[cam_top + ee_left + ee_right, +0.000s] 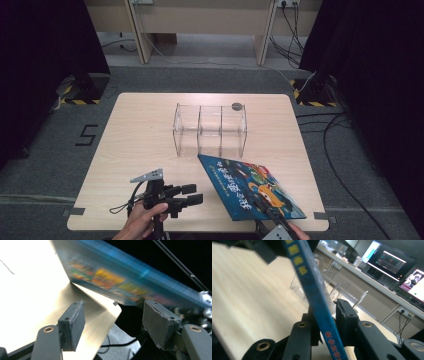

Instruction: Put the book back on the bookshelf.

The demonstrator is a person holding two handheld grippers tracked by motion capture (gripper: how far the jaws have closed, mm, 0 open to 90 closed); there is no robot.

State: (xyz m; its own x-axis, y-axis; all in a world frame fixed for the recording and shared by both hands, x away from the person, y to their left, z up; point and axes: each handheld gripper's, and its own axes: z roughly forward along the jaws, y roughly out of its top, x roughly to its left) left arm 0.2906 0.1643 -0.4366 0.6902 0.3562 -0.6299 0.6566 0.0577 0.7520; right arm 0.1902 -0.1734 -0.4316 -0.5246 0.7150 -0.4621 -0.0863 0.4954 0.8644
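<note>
Book point(250, 187): thin picture book with a blue cover, cartoon figures in orange and yellow, and a line of yellow characters along the edge. In the high view it sits at the near right of the table point(145, 135), tilted, far corner near the front of the clear divider rack point(210, 130), near edge raised at the table's front edge. In the right gripper view the book point(312, 290) shows edge-on as a narrow blue strip running up between the two black jaws.

Right gripper point(276, 220): at the bottom right of the high view, jaws closed onto the near edge of the book, pads pressing on both faces. The hand point(300, 231) behind it is cut off by the frame.

Left gripper point(192, 195): at near left, level above the table, jaws pointing right toward the book. Jaws stand partly apart with nothing between them; book point(130, 280) lies beyond them, well clear of the pads. Left hand point(142, 220) wraps the handle from below; a grey three-cornered plate tops the tool.

Hard to read: book cover is motion-blurred in the left gripper view; cover text too small to make out in the high view. A small dark disc point(237, 106) lies just behind the rack, and what it is cannot be told
</note>
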